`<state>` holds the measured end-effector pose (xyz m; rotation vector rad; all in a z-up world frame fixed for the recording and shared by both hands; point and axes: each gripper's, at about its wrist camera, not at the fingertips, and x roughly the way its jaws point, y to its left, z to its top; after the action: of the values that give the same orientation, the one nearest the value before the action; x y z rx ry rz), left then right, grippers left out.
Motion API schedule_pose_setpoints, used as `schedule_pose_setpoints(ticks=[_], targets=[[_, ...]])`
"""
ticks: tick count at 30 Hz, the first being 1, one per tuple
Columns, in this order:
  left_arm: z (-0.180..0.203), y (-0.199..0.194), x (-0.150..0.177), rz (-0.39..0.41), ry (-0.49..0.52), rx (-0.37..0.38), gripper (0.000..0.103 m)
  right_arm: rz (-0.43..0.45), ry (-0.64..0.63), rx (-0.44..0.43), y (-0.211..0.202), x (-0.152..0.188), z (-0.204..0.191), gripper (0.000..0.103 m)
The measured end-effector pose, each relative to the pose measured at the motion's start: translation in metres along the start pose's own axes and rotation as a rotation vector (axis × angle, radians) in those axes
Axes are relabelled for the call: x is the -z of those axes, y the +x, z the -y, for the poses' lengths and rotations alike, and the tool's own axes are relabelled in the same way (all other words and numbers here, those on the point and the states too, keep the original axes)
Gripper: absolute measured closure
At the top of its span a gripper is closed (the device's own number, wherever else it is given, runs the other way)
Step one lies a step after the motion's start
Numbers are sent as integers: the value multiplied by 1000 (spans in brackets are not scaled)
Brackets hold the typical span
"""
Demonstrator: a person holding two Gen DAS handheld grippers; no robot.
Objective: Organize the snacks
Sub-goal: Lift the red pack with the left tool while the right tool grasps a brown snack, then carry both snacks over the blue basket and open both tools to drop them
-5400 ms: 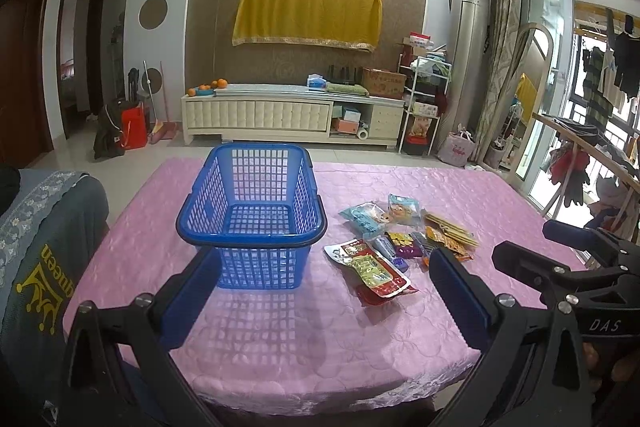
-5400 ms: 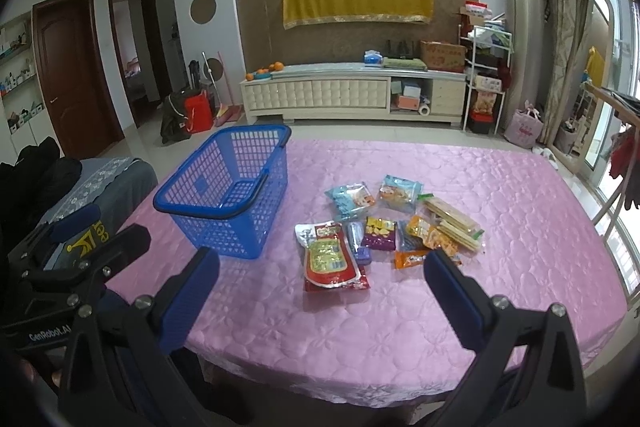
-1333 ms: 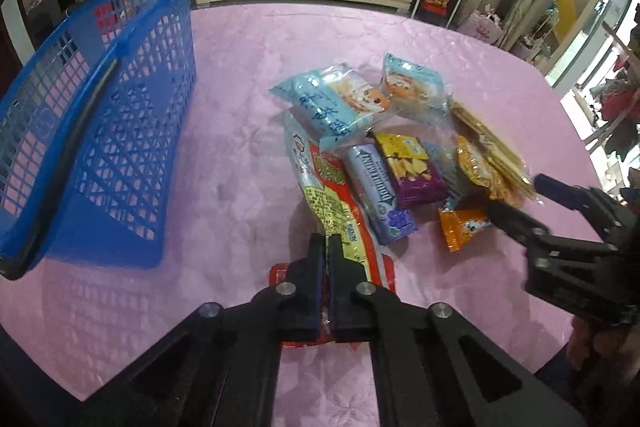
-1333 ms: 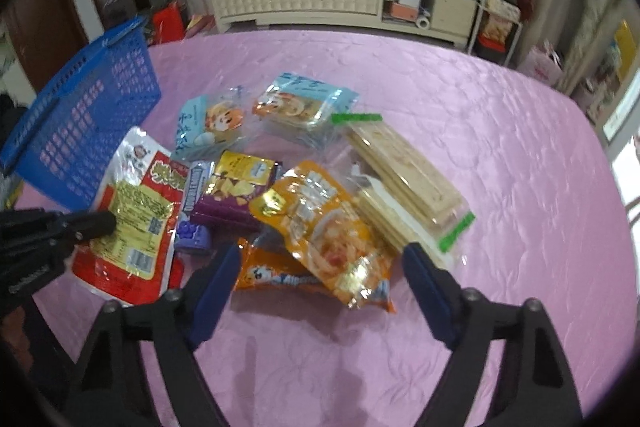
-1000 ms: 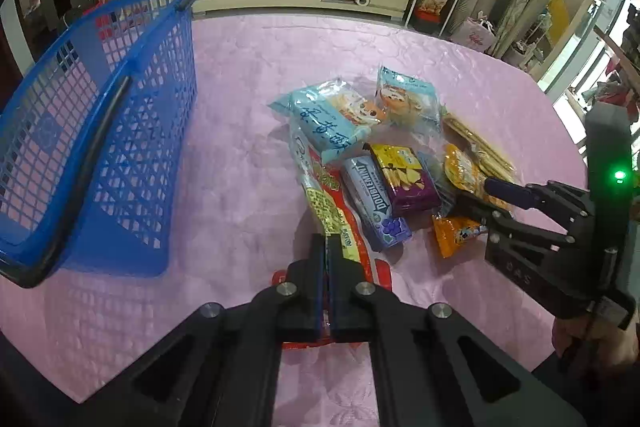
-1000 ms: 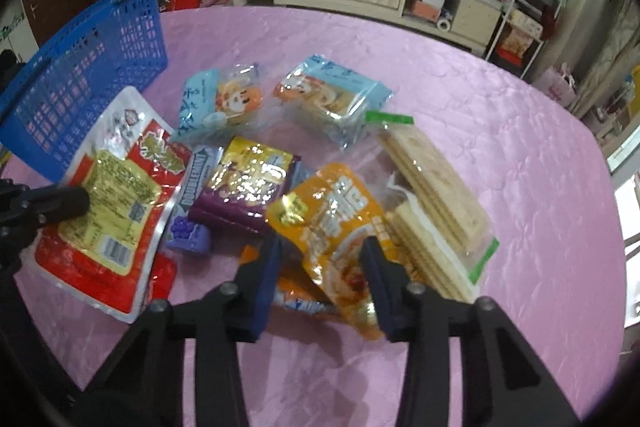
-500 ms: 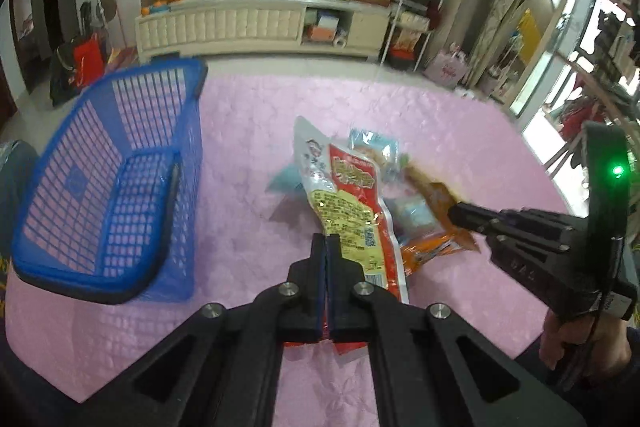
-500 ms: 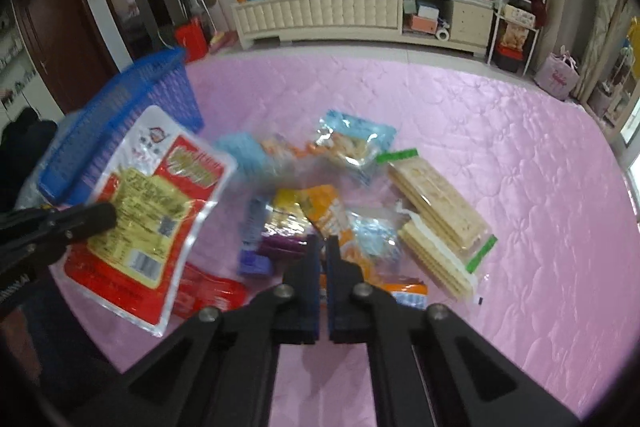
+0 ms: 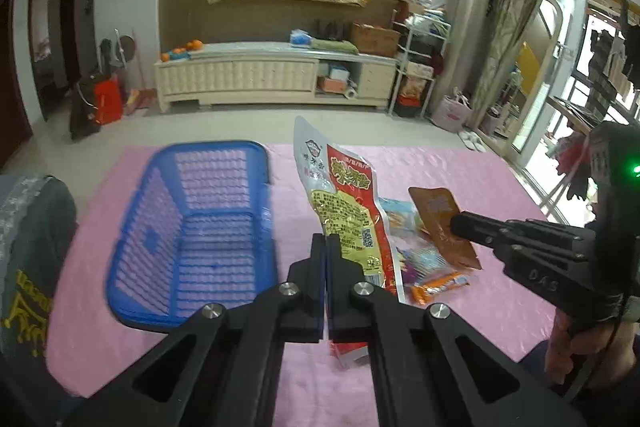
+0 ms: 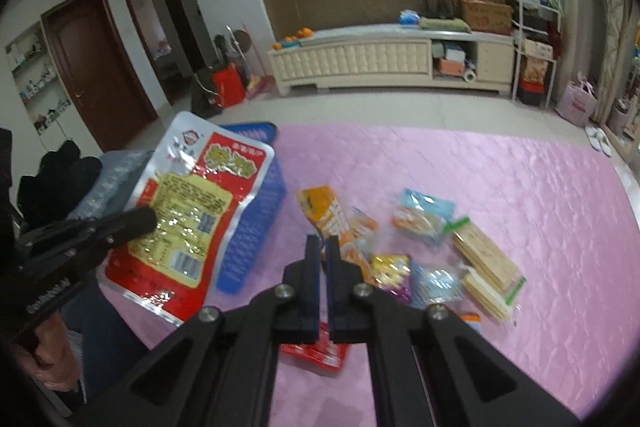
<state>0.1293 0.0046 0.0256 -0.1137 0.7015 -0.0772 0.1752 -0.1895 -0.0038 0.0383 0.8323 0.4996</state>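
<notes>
My left gripper (image 9: 326, 239) is shut on the lower edge of a red, yellow and silver snack bag (image 9: 344, 203), which stands up above the pink table (image 9: 480, 179). The empty blue basket (image 9: 192, 227) sits just left of it. My right gripper (image 10: 324, 241) is shut on an orange packet (image 10: 324, 211), also lifted off the table. In the left wrist view that packet (image 9: 436, 211) shows its brown back, with the right gripper (image 9: 460, 223) at its edge. In the right wrist view the left gripper (image 10: 144, 219) holds the red bag (image 10: 188, 211) in front of the basket (image 10: 256, 227).
Several snack packets remain on the tablecloth (image 10: 480, 187): a blue one (image 10: 424, 215), cracker packs (image 10: 484, 267), a purple one (image 10: 392, 275) and a red one (image 10: 312, 351) under my right fingers. A grey jacket (image 9: 28, 247) hangs at the table's left edge.
The right jaws closed on the orange packet. Both grippers then rose from the table, lifting the red bag and the orange packet clear of the pile.
</notes>
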Motion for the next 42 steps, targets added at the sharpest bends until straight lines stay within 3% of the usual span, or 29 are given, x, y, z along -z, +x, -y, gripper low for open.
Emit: schedule_pose_setpoints(ticks=[9,18,23,31,42], targets=[[-56,-22,-19,38,-29,-69,103,40,-79,-80,18,-38,-58,98],[-99,-13,-45,43,-50,-125,103,32,-144,-138,51,-67,-101,98],[-118,5,-56,21,-48,-149,103,-9,-129,-169,79,-79,-105,98],[-149,63,-57,-84,-51,-163,103,-101,-162,-167,132,-82,-105,98],[-153,105,-54,-158,-15,-166,103,-199,-183,-147,183,-77,-97,98]])
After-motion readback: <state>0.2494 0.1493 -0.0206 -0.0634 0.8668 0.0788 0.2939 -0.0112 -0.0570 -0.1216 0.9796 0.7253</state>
